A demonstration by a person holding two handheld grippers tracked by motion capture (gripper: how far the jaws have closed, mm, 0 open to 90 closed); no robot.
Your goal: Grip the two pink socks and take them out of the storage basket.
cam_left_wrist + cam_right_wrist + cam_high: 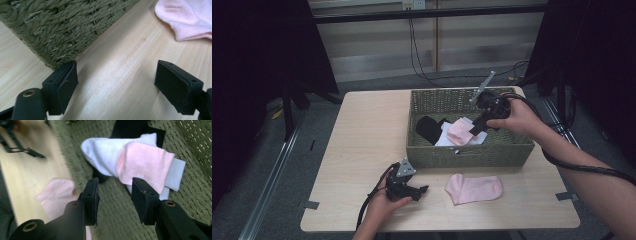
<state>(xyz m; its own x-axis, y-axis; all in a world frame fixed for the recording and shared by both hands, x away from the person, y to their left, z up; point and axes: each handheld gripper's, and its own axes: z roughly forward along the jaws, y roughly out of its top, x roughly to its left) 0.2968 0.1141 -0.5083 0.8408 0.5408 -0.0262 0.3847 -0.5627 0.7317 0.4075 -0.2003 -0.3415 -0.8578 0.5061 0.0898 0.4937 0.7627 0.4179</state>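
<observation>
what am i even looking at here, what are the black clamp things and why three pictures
A person sits at a pale wooden table, holding a black two-jaw claw in each hand. The high view looks down from above; each gripper view comes from a camera riding on one claw. The left claw rests open and empty on the table. The right claw, open and holding nothing, hangs inside the green woven basket above a pink sock lying on white socks and a black sock. A second pink sock lies on the table.

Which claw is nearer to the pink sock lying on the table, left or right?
Left. The left claw rests on the table just beside the pink sock, apart from it. The right claw is over the basket, beyond its front wall.
</observation>
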